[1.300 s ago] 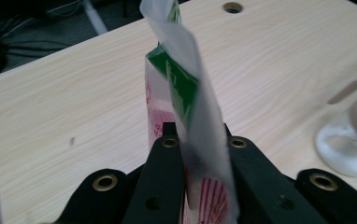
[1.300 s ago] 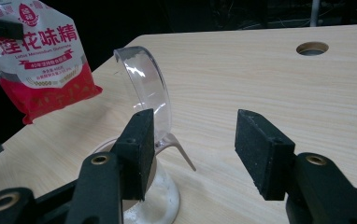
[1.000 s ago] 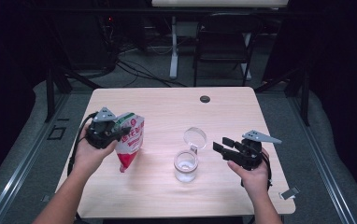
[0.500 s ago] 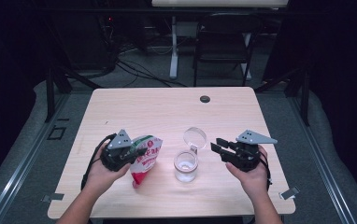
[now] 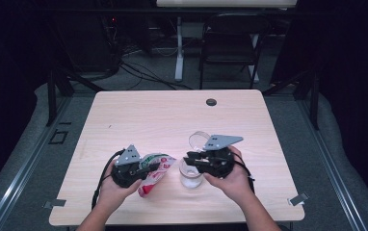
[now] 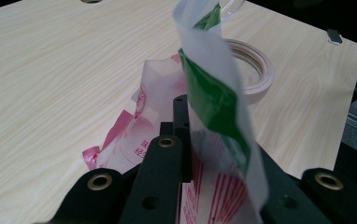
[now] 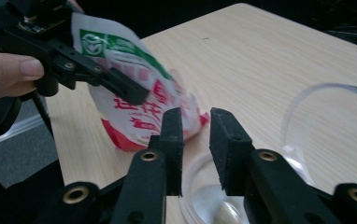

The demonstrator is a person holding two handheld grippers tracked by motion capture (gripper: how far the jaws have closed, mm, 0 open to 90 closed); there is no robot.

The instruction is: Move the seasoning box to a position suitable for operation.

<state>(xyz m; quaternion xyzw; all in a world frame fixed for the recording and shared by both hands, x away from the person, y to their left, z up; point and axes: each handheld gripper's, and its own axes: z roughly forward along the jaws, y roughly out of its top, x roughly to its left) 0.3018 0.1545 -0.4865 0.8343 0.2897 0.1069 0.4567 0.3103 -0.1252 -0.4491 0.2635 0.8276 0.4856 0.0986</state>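
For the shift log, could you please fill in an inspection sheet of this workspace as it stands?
Surface: light wooden table, with a dark round grommet near the far edge.
Job's things: red, white and green pouch; clear cup; its clear lid just behind.
Clutter: nothing seen.
Grippers: left tool shut on the pouch; right tool open, jaws above the cup's rim.
Cables: a black cable trails from the left tool; more cables lie on the floor beyond.
Surroundings: dark room, folding chair behind the table.
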